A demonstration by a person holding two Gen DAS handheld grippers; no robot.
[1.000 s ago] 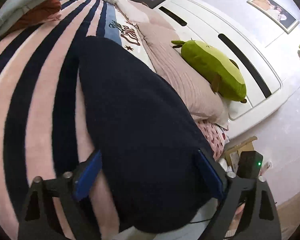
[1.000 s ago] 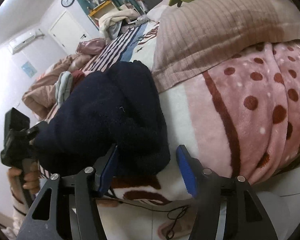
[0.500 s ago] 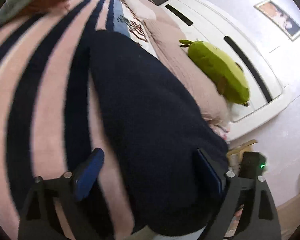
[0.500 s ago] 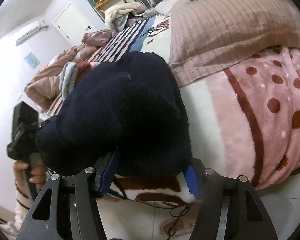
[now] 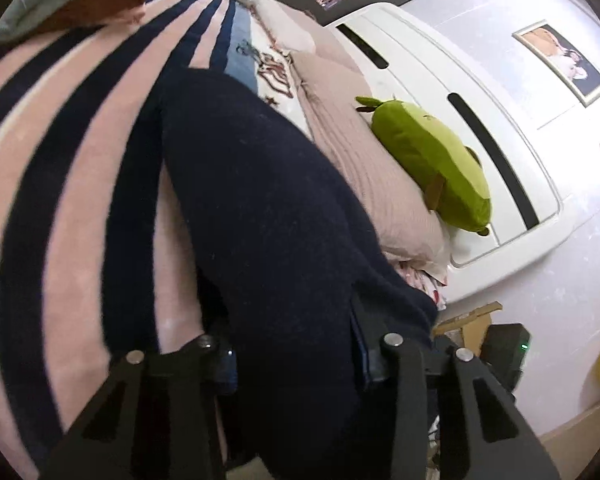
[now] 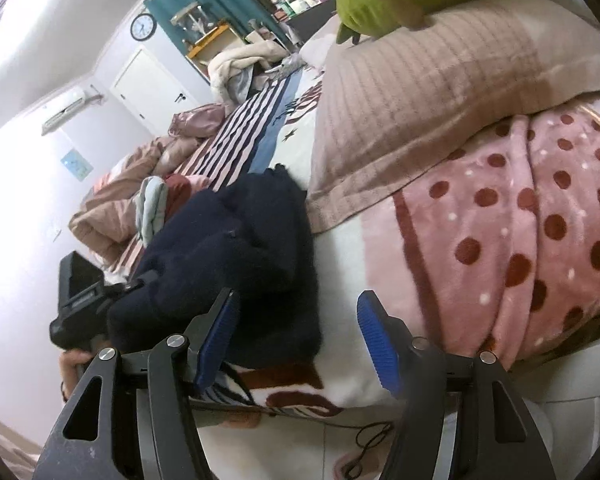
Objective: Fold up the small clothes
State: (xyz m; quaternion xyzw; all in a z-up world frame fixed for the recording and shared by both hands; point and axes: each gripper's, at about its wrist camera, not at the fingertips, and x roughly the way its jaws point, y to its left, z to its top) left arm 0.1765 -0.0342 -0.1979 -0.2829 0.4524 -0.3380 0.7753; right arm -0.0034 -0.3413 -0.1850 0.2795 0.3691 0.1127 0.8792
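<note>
The left gripper (image 5: 292, 344) is clenching the near edge of the navy garment (image 5: 268, 216), its two fingers pressing in from either side with the dark fleece bulging between and over them. In the left wrist view the garment is stretching from the bottom center up toward the middle of the frame, lying on the pink and navy striped blanket (image 5: 72, 168) that is filling the left half. To its right a beige pillow (image 5: 364, 168) is sitting with a green plush toy (image 5: 432, 164) resting on it against the white headboard (image 5: 460, 92). In the right wrist view the right gripper (image 6: 296, 344) is standing released, its blue fingers (image 6: 216, 340) spread wide with nothing between them; the left one is sitting just in front of the garment's (image 6: 236, 256) lower edge at center left. A pink polka-dot blanket (image 6: 540, 248) is covering the right of that frame.
</note>
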